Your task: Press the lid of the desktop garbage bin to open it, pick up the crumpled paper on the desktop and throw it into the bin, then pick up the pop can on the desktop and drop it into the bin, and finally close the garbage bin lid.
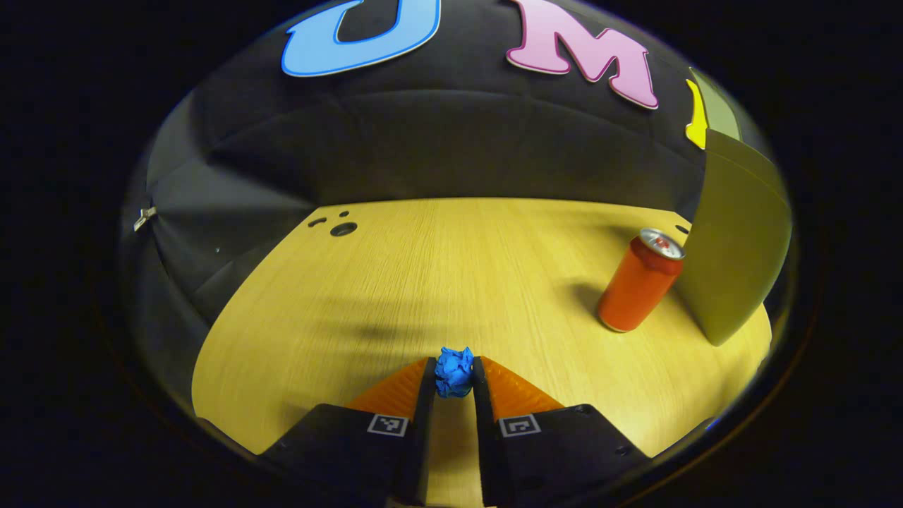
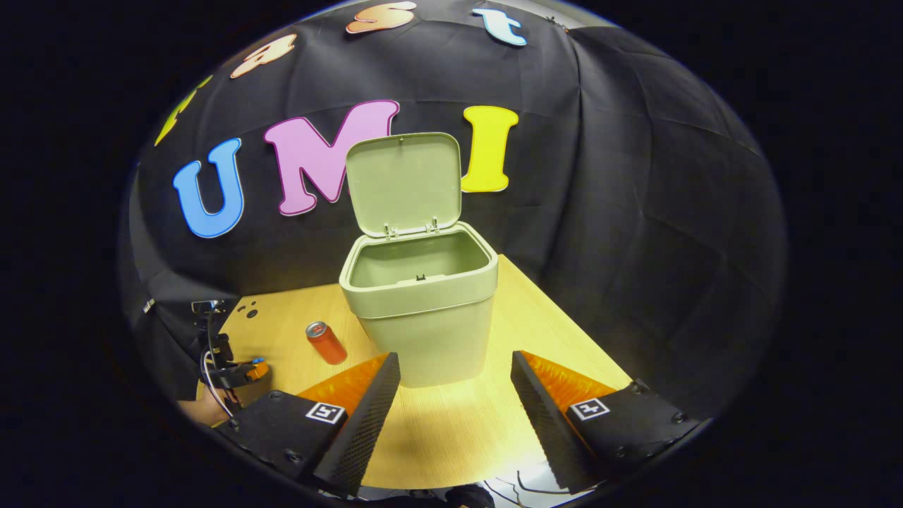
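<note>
A blue crumpled paper ball sits pinched between both fingers of my left gripper, just above the wooden desktop. To the right stands an orange pop can, upright, next to the green bin's wall. In the right gripper view the green bin stands with its lid raised upright and its inside bare. My right gripper hangs open in front of the bin, nothing between its fingers. The can stands left of the bin, and the left gripper shows far left.
The black cloth wall closes the desk on the far and right sides. Small holes mark the desktop's far left corner. A hand and cables sit at the desk's left edge in the right gripper view.
</note>
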